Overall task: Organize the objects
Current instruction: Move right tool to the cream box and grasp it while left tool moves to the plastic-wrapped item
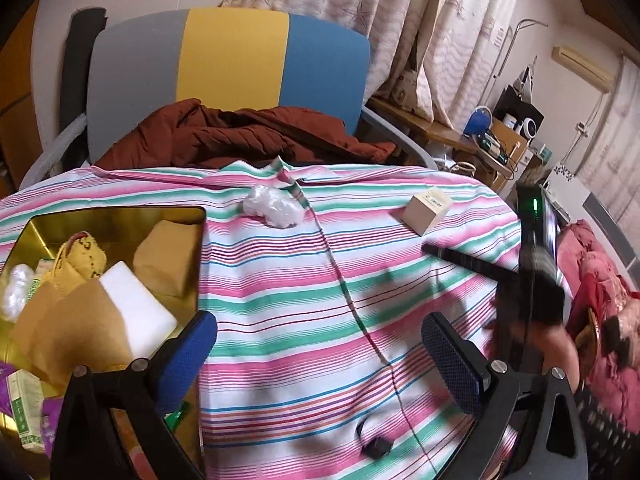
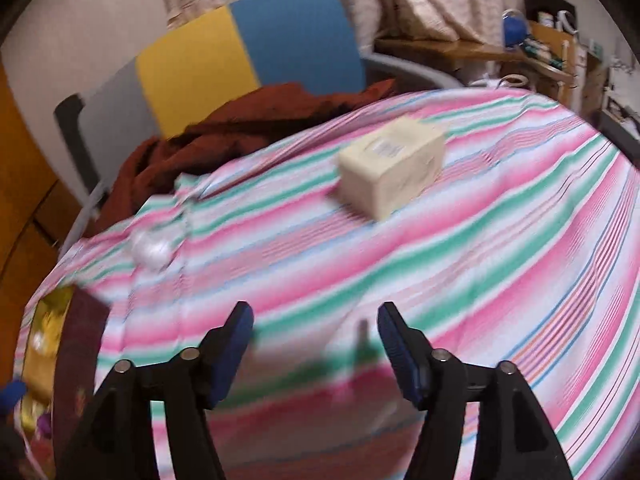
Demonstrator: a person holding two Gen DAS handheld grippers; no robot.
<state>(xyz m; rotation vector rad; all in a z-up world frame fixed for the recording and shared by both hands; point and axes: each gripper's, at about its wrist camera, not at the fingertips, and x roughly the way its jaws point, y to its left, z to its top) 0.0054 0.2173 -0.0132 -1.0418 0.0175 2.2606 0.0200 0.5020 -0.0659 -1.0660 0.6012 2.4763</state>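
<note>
A lived-in home room: patterned curtains (image 1: 400, 20), wall air conditioner (image 1: 582, 66), cluttered wooden shelf (image 1: 496, 144), striped-cloth table (image 1: 320, 280).

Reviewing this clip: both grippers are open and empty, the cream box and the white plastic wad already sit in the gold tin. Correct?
Not quite. The cream box and white plastic wad lie on the striped cloth, outside the gold tin, as the left wrist view shows. The left gripper and right gripper are open and empty.
</note>
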